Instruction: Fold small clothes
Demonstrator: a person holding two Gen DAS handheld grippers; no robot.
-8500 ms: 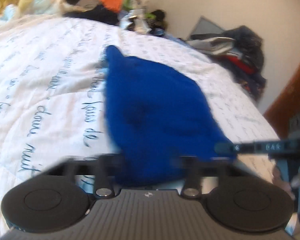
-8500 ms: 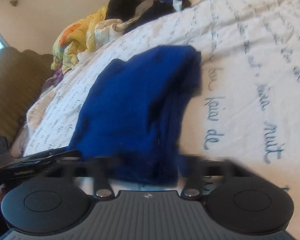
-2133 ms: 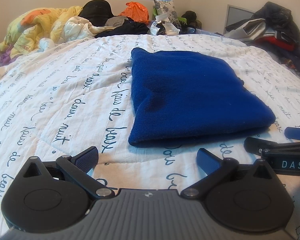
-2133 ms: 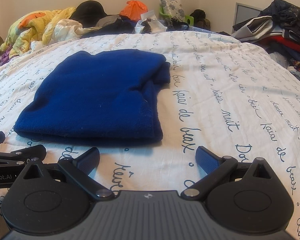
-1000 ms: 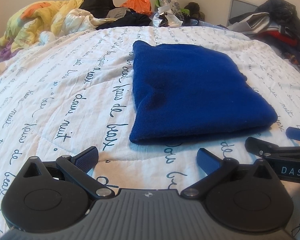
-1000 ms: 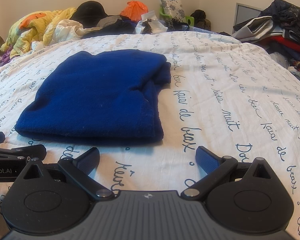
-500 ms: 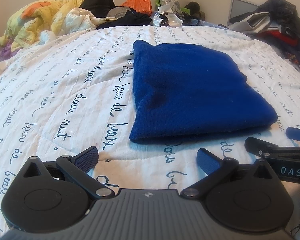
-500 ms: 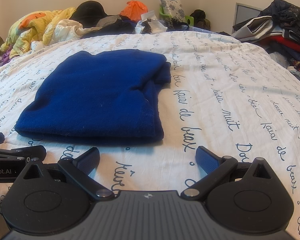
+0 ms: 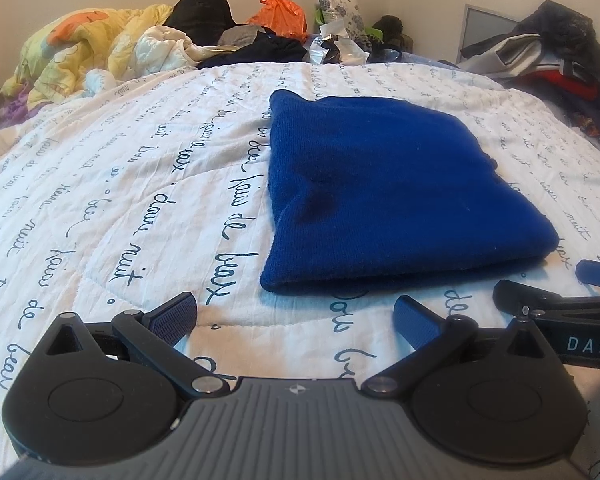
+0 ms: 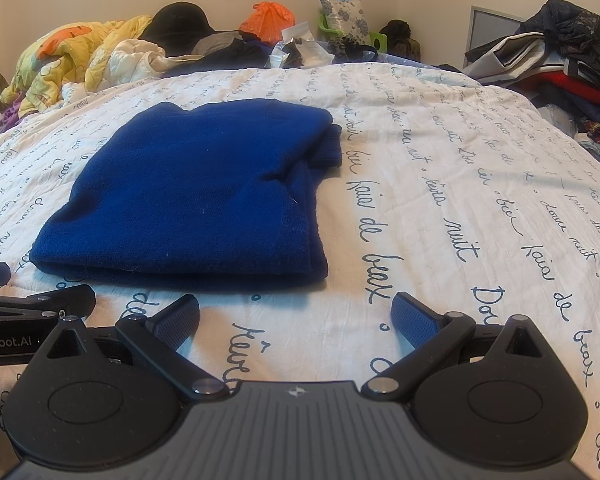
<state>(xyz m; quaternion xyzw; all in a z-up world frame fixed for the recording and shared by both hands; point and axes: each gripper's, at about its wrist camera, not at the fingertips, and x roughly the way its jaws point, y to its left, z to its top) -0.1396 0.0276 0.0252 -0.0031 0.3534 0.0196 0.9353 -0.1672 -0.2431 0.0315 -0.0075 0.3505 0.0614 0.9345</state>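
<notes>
The blue garment [image 9: 392, 184] lay folded into a compact rectangle in the middle of the bed [image 9: 140, 184], apparently set down as finished. Just short of its near edge, the left gripper [image 9: 296, 314] and right gripper [image 10: 296, 314] hovered with jaws apart, holding nothing. Beyond its far edge, heaped clothes [image 10: 220, 48] and a yellow quilt [image 9: 84, 48] stood well clear.

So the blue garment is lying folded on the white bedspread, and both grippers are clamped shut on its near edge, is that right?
Not quite. The blue garment does lie folded on the white bedspread, but neither gripper grips it. The left wrist view shows the left gripper open, short of the near edge; the right wrist view shows the right gripper open too, touching nothing.
</notes>
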